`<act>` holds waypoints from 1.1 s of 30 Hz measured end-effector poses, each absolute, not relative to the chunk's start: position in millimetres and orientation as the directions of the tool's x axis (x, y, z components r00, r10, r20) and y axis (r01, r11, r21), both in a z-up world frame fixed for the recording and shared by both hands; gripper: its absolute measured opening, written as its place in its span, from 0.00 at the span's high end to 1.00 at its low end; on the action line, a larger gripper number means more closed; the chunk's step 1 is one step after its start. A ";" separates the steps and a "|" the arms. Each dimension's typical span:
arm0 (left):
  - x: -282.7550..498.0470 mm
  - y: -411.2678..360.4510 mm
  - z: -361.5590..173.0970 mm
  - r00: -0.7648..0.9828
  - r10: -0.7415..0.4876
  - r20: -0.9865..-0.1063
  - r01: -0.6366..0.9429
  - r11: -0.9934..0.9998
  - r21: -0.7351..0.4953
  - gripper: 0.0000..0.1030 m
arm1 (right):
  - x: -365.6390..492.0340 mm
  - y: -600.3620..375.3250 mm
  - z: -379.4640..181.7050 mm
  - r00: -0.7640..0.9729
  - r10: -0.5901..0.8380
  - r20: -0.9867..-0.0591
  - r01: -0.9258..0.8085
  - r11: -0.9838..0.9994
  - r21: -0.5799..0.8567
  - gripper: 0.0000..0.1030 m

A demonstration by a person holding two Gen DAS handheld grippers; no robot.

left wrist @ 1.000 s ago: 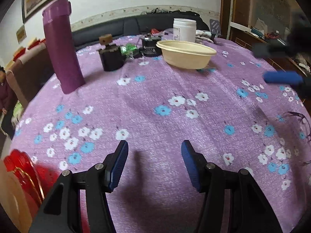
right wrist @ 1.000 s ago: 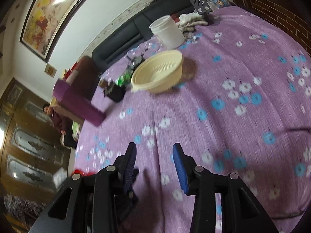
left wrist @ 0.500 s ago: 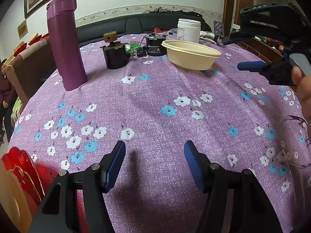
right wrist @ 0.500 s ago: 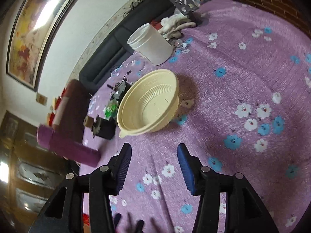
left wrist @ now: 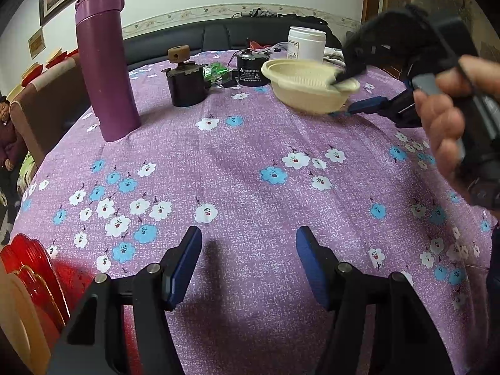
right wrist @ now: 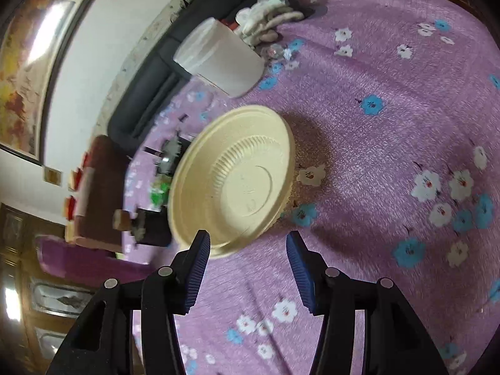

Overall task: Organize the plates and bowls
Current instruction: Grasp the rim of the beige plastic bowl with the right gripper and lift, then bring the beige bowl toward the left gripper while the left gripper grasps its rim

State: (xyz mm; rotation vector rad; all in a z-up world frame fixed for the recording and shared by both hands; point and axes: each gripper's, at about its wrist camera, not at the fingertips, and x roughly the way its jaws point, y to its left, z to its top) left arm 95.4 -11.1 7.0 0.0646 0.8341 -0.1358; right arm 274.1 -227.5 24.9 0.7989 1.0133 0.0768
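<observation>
A cream ribbed bowl point(left wrist: 306, 93) point(right wrist: 237, 181) stands upright on the purple flowered tablecloth point(left wrist: 250, 162) at the far side. My right gripper point(right wrist: 248, 250) point(left wrist: 339, 95) is at the bowl's near rim, one finger over the rim and one outside the wall. Its jaws are closing with the rim between them, and the pads do not visibly press. A hand point(left wrist: 443, 118) holds it. My left gripper point(left wrist: 248, 250) hovers open over bare cloth with nothing between its fingers. A red plate point(left wrist: 28, 268) and a cream plate point(left wrist: 15, 328) sit at the lower left edge.
A tall purple flask point(left wrist: 106, 62) stands at the left. Behind the bowl are a dark jar point(left wrist: 186, 84), a black canister point(left wrist: 249, 70) with wires and a white tub point(left wrist: 306, 43) point(right wrist: 218, 59). A dark sofa runs along the far table edge.
My right gripper has come forward and rolled, so the bowl's rim now lies between its fingers. The left gripper has stayed in place, open.
</observation>
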 end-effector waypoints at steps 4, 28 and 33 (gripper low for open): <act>96.1 -9.3 7.7 0.667 -0.095 -0.739 0.139 0.990 -0.001 0.40 | 275.2 -231.3 20.0 0.526 0.375 -0.764 0.289 0.766 0.575 0.84; 94.3 4.7 13.9 0.685 -0.087 -0.723 0.084 0.996 -0.041 0.40 | 70.4 -251.4 120.9 0.478 0.276 -0.834 -0.257 0.952 0.168 0.91; 93.9 4.7 14.6 0.690 -0.078 -0.719 0.079 0.996 -0.032 0.40 | 66.4 -241.8 104.5 0.407 0.323 -0.854 -0.337 0.922 0.189 0.91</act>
